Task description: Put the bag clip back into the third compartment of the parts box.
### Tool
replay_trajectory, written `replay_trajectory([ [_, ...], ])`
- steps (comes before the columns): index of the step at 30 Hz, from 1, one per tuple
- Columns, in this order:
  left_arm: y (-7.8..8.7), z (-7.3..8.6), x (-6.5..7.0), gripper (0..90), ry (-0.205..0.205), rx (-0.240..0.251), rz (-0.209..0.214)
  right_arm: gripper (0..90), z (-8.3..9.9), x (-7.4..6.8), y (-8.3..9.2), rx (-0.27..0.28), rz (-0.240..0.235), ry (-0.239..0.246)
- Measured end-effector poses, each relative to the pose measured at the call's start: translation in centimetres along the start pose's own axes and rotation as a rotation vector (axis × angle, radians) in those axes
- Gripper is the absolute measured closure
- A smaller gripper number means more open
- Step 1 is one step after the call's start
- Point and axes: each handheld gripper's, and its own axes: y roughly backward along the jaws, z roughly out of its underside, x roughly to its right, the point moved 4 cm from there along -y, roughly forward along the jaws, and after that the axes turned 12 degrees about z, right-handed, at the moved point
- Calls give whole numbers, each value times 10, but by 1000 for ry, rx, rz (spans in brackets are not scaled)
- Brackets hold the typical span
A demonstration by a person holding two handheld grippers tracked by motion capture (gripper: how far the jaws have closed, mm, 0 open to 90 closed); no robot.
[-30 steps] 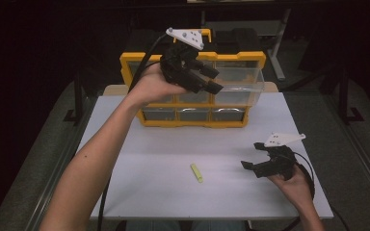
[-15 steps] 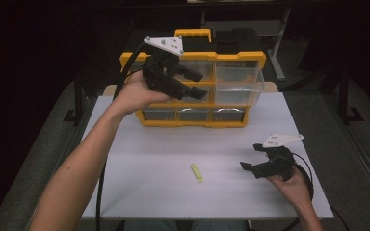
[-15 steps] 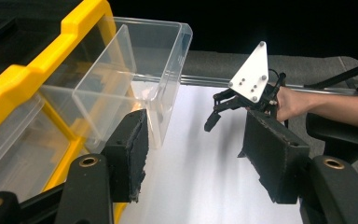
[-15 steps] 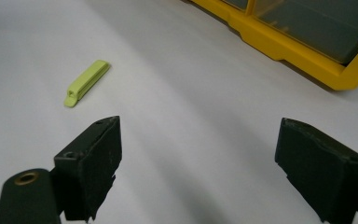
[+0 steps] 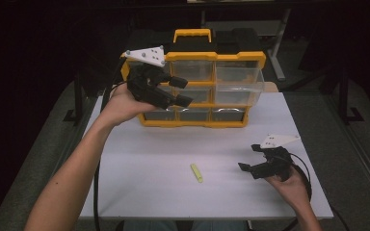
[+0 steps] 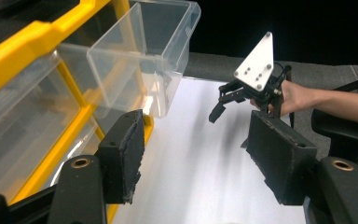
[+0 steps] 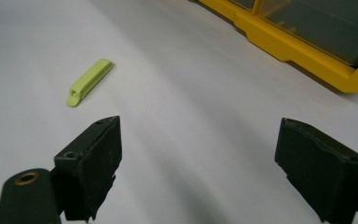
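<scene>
A yellow organizer (image 5: pixel 192 60) with clear drawers stands at the back of the white table (image 5: pixel 139 159). Its middle right drawer (image 5: pixel 238 84) is pulled out, and it looks empty in the left gripper view (image 6: pixel 140 60). My left gripper (image 5: pixel 183 91) hovers in front of the organizer's left half. Its jaws have just been opening, and they stand open (image 6: pixel 200 158) with nothing between them. A small yellow-green clip (image 5: pixel 196 172) lies flat on the table. My right gripper (image 5: pixel 249 157) rests low at the right, open and empty (image 7: pixel 200 168), with the clip (image 7: pixel 89 81) ahead to its left.
The organizer's yellow base (image 7: pixel 307 51) runs along the far right of the right gripper view. The right hand's gripper (image 6: pixel 219 103) is visible across the table in the left gripper view. Dark floor surrounds the table, and black cables trail from both grippers.
My left gripper has moved left and slightly down, away from the pulled-out drawer, and its jaws stand wider. The right gripper and the clip have not moved.
</scene>
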Motion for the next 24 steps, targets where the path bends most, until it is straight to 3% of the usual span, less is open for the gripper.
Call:
replay_trajectory([
  [24, 13, 53, 12, 312, 42, 32, -78, 138, 0, -4, -5, -14, -2, 7],
])
